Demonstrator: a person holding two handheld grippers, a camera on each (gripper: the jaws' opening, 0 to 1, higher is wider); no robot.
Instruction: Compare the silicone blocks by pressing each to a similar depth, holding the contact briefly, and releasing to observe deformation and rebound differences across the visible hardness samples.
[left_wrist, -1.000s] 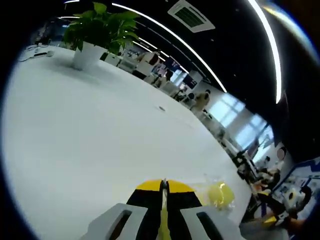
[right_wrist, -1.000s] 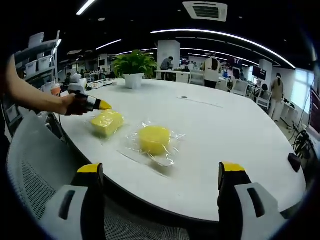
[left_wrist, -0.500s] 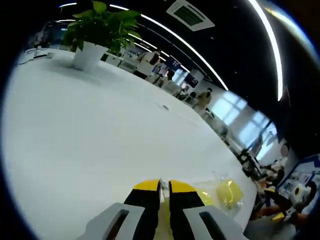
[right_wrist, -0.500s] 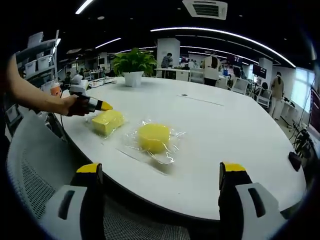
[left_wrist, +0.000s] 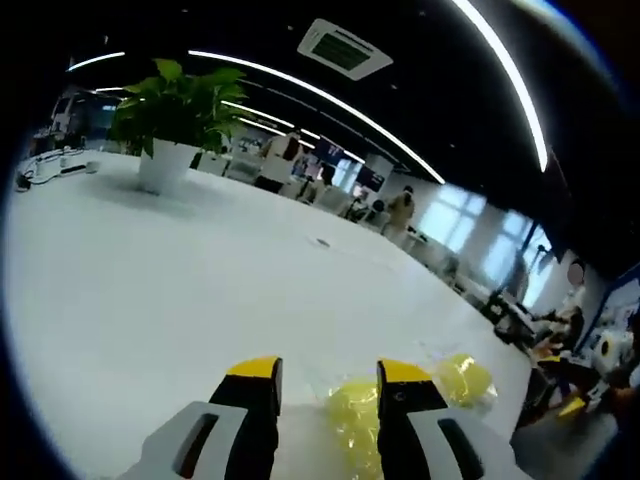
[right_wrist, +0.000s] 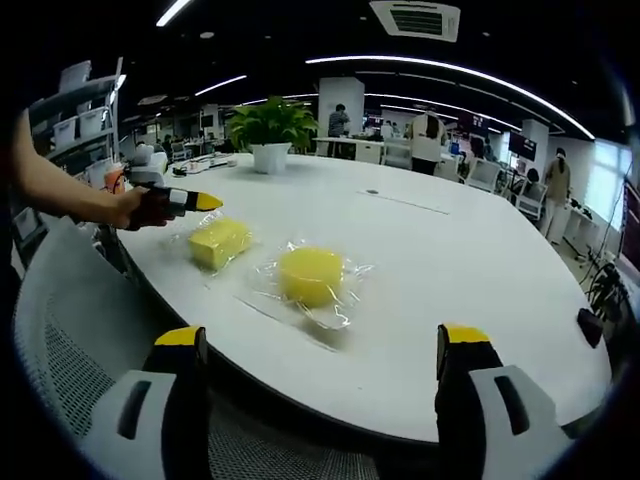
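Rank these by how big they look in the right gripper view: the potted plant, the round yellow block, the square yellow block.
1. Potted plant, though it stands farthest, so it is surely bigger still.
2. Round yellow block and square yellow block look alike; the round one is nearer, so unsure.

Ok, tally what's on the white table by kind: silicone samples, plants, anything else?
Square yellow silicone block: 1
Round yellow silicone block: 1
Potted plant: 1
Small dark object at the table's right edge: 1
Total: 4
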